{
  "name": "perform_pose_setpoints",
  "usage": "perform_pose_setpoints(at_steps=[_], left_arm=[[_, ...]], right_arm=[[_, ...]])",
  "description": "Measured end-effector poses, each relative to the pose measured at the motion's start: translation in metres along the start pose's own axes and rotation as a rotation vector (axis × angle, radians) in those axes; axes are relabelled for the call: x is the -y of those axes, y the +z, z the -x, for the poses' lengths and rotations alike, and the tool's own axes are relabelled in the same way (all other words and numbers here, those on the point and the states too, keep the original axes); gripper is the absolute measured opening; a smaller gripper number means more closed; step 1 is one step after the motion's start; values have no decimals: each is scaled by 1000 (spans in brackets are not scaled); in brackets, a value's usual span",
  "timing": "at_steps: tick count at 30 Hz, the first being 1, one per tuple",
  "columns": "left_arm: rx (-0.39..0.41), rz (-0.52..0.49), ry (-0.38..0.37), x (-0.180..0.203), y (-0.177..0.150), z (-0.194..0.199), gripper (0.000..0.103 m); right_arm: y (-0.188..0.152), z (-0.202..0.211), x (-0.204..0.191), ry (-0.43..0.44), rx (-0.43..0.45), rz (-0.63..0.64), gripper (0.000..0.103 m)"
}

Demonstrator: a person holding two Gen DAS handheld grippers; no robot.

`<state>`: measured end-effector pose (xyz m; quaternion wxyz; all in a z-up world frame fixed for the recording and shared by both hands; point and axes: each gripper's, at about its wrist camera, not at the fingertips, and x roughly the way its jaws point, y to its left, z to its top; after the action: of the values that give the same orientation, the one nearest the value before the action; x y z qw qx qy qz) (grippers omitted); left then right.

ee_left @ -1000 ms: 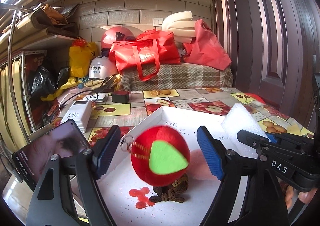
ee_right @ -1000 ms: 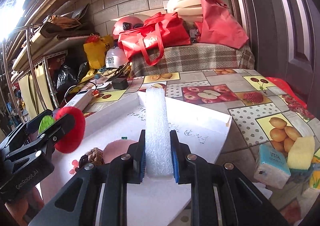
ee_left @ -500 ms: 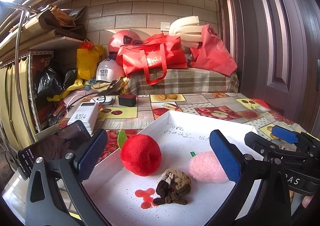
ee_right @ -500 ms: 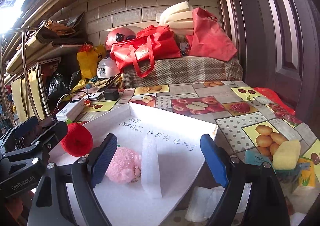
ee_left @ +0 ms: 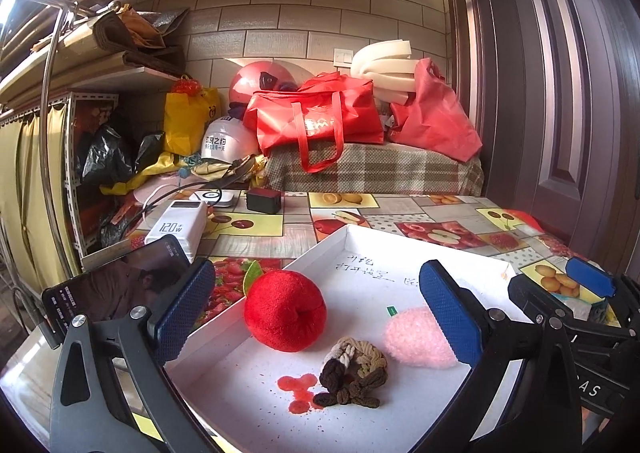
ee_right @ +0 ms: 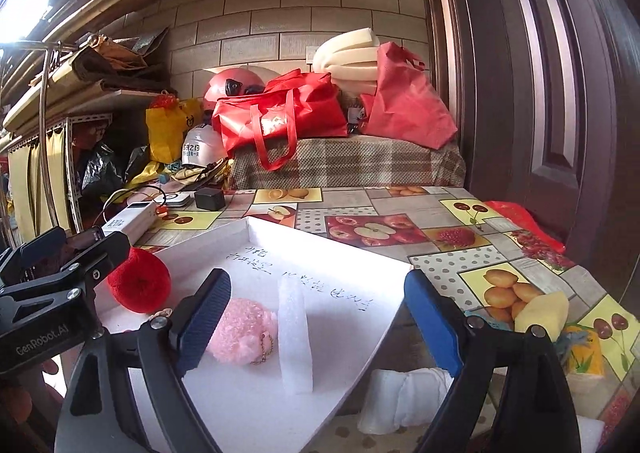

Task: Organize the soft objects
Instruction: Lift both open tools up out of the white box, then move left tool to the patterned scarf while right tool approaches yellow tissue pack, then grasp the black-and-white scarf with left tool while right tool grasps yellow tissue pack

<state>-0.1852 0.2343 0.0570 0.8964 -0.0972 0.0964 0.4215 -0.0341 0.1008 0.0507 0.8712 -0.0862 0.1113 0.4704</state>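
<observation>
Both soft pieces have left the jaws since a second ago: the red plush ball [ee_left: 285,311] that hung between the left gripper's [ee_left: 318,317] pads now rests on the floor of the white foam tray [ee_left: 256,405], and the white foam strip [ee_right: 295,337] that the right gripper [ee_right: 318,321] was pinching now stands free on its narrow edge in the same tray. The left gripper's jaws stand as wide as they go with nothing pressed between the ribbed blue pads; the right gripper's jaws are opening, and the strip and a pink piece sit between them untouched. The ball is round and fuzzy, dimpled like an apple, with a green felt leaf [ee_left: 252,276] at its far left side, and it lies close to the tray's left wall. Just right of it and nearer lies a knotted cord bundle [ee_left: 354,373] — braided loops in cream, tan and dark brown — beside a small red stain [ee_left: 298,387] on the tray floor. A fluffy pink pompom [ee_right: 240,331] with a thin ball chain lies just left of the strip, which is rough, grainy and slab-shaped. The tray is shallow, matt, with handwriting near its far wall, and sits on a glossy tablecloth [ee_right: 400,209] printed with fruit squares. To the tray's right lie a yellow sponge [ee_right: 546,313] and, nearer, a rolled white cloth [ee_right: 404,399].
</observation>
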Motion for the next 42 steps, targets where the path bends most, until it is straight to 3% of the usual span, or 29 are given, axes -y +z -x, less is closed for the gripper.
perform_pose_setpoints(at_steps=[6,12,14,17,21,25,28,31,33,37,42], left_arm=[[-4,53,-4,-7,-4,11,103],[-10,-11,-48,10,-10,24,103],[-11,-60,-76,22,-13,30,103],[-20,-107,-158,41,-17,40,103],[-48,-149,-317,72,-23,56,103],[-114,-273,-452,122,-33,68,103],[-169,-369,-481,160,-41,72,103],[-227,-424,-527,186,-48,69,103],[-263,-448,-529,199,-51,63,102],[-393,-458,-513,209,-58,39,72],[-488,-441,-539,210,-66,24,70]], right_arm=[[-7,15,-4,46,-35,19,89],[-19,53,1,210,-42,24,89],[-21,66,16,233,-26,-8,103],[-19,97,54,203,91,-79,103],[-24,127,111,27,178,-61,103],[-26,112,188,-150,47,-140,103],[-35,75,238,-158,-165,-200,103],[-49,46,266,-100,-329,-313,103],[-51,37,266,-79,-349,-322,103],[-46,24,251,-75,-360,-251,103],[-51,-8,238,-73,-470,-201,101]])
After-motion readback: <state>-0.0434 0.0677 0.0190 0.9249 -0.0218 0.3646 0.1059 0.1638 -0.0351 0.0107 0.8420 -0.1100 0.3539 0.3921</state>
